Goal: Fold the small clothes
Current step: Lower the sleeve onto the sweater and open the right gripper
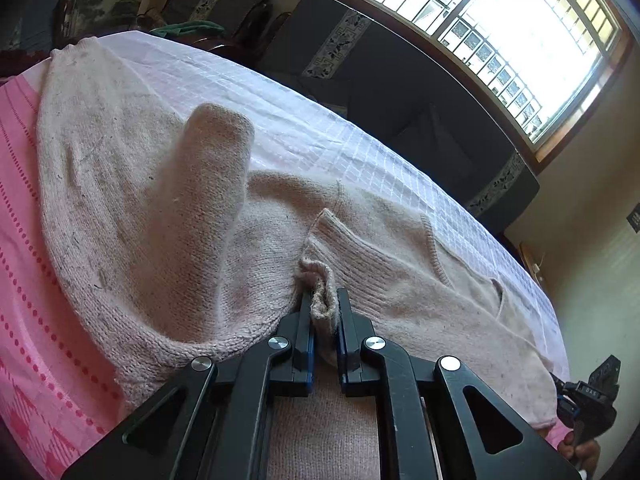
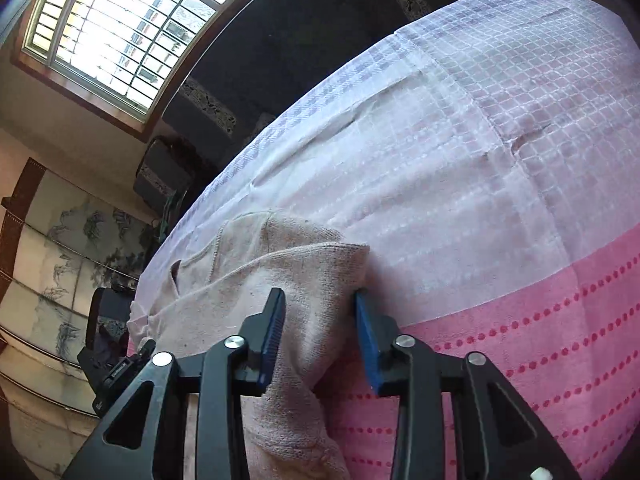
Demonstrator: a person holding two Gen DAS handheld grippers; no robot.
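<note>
On the white checked cover (image 1: 360,140), edged by a pink dotted band (image 1: 24,200), a pale pink knitted sweater (image 1: 140,208) is lying spread out. In the left wrist view it is filling the frame from 9 o'clock to 4 o'clock. 1 sleeve (image 1: 216,160) is standing up in a soft hump toward 11 o'clock.

The left gripper (image 1: 324,308) is reaching in from 6 o'clock, angled down toward the cover. Its 2 fingers are pressed close together and are pinching a bunched ribbed edge of the sweater between the blue pads.

The right gripper (image 2: 320,312) is likewise tilting down from 6 o'clock in its own view. Its 2 fingers are standing well apart. A corner of the sweater (image 2: 240,280) is lying between them. The fabric is lying against the pad at 9 o'clock, while the pad at 3 o'clock is sitting just beside the knit edge, over the pink band (image 2: 520,360).

At 4 o'clock in the left wrist view, the right gripper (image 1: 588,396) is showing at the sweater's far end, with part of a hand (image 1: 580,452) below it. A barred window (image 1: 520,40) is glowing at 1 o'clock.
</note>
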